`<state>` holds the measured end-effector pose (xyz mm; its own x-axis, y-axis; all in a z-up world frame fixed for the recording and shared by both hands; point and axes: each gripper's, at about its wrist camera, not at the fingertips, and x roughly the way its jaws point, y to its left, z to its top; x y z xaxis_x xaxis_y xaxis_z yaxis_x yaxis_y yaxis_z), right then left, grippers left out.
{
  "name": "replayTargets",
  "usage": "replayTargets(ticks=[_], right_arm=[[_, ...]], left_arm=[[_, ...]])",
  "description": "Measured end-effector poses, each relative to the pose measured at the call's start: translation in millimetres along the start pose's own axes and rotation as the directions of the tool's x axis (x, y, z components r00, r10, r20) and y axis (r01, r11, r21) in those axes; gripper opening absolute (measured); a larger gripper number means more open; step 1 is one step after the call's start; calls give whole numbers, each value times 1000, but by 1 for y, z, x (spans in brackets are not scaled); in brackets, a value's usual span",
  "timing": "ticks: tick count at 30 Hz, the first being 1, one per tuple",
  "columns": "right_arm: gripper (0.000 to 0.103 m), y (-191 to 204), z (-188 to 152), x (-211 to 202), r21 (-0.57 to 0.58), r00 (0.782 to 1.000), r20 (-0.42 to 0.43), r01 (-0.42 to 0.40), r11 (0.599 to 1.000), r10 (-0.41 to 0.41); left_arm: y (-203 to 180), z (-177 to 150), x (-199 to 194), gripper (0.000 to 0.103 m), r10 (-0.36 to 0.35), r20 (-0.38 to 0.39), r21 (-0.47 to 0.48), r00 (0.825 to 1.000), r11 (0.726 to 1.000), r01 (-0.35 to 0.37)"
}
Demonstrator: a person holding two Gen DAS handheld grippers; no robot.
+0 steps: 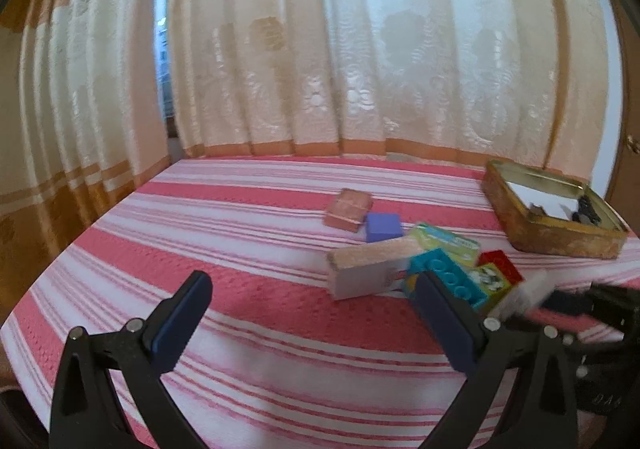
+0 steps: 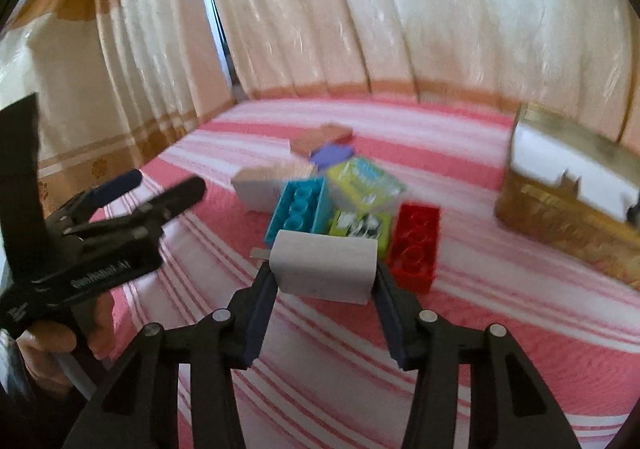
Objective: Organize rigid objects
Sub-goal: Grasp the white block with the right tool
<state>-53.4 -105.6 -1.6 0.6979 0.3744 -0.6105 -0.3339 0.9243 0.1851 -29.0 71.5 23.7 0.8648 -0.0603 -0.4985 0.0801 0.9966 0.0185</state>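
Note:
My right gripper (image 2: 325, 283) is shut on a white rounded block (image 2: 324, 261), its pads pressing both sides, just in front of a pile of toys. The pile holds a teal studded brick (image 2: 298, 205), a red brick (image 2: 416, 245), a green printed box (image 2: 362, 179), a purple block (image 2: 332, 153) and a long wood-topped block (image 2: 264, 181). In the left wrist view my left gripper (image 1: 312, 283) is open over the striped cloth, nothing between its fingers, with the wood-topped block (image 1: 368, 269) and teal brick (image 1: 448, 273) just beyond. The white block (image 1: 524, 293) shows blurred at the right.
An open gold tin (image 1: 560, 241) with a few dark items inside sits at the back right. A pinkish-brown block (image 1: 348, 209) lies behind the purple block (image 1: 383, 227). Curtains hang behind the pink striped surface (image 1: 240, 249). A hand (image 2: 52, 337) holds the left gripper (image 2: 168, 185).

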Motion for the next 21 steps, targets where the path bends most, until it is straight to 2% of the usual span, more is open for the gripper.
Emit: replayTargets(ticks=[3,5,10,15,19,21], right_arm=[[51,-7,3,-13,-12,994,76,75,997,-74],[51,-16,5,-18,13,990,105,96,995,-97],[51,-38,10,-29,92,963,169,195,977,-208],[51,-52,9,-33,151,960,181,186,971,-212],[51,-49,8,-34,144,960,187,184,972,-209],[51,-49,8,-34,144,960,187,182,973,-208]], left_arm=[[-12,4,2,103,-69,-11,-3,998,998,68],[-20,6,5,103,-103,-24,-11,994,995,103],[-42,11,17,103,-143,-58,-10,988,990,143],[-61,13,35,101,-116,-102,13,988,993,117],[-61,13,56,88,-101,-190,-24,977,995,98],[-55,12,65,83,-128,-229,-76,965,991,113]])
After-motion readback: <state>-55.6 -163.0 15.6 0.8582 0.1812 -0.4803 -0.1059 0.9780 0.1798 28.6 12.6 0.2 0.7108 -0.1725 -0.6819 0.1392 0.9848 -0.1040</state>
